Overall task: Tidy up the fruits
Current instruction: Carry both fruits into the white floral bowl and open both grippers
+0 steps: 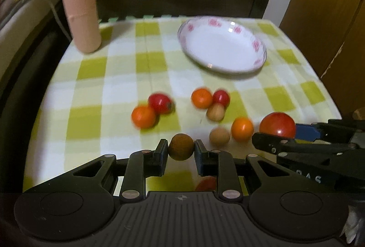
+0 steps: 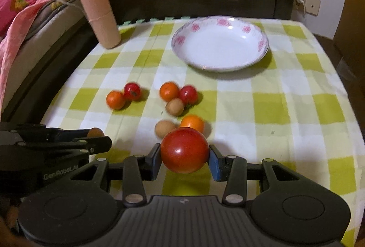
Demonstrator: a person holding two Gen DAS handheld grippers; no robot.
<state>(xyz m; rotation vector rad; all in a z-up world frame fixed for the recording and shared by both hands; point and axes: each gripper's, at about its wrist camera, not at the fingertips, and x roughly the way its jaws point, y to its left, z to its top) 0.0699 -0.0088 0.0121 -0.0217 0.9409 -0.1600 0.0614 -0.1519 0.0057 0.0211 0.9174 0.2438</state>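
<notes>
Two grippers, left and right, each clamp a fruit.

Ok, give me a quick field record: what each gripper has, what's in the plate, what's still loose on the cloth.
left gripper: shut on brown ball
right gripper: shut on large red fruit
plate: empty, at far side of checked cloth
loose fruit: three orange, two small red, two tan, in mid-cloth clusters
pink cylinder: upright, far left corner
</notes>
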